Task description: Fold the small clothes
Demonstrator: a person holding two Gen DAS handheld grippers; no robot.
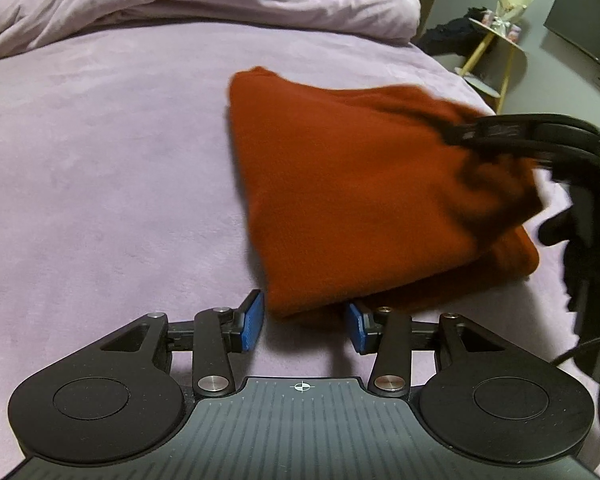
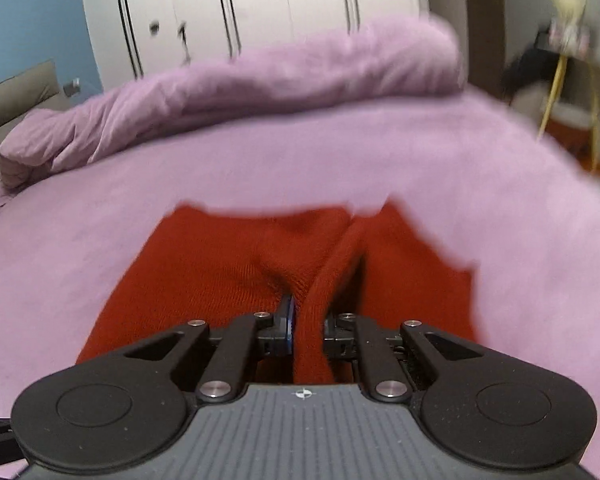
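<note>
We have a rust-red knitted garment [image 1: 364, 200] lying on the bed [image 1: 100, 180], on its right side and close to the near edge, already folded into a thick, rather uneven packet. Our right gripper [image 2: 305, 322] has its jaws closed on a ridge of this knit near the garment's right edge, and the fabric rises toward it, so we judge that we are carrying one layer over the rest. Our left gripper [image 1: 306, 322] stands at the near corner of the garment with its jaws open; the corner lies between the blue pads [image 1: 252, 322], but they do not press on it.

The main risk, as we see it, is that nothing holds the lower layers. If the right gripper pulls further, the whole packet may slide across the smooth purple cover, or the earlier fold may open. The pinch also takes only a narrow ridge of soft knit, which could slip out. The garment is near the right edge of the bed, so a strong pull to that side could drag part of it over.
</note>
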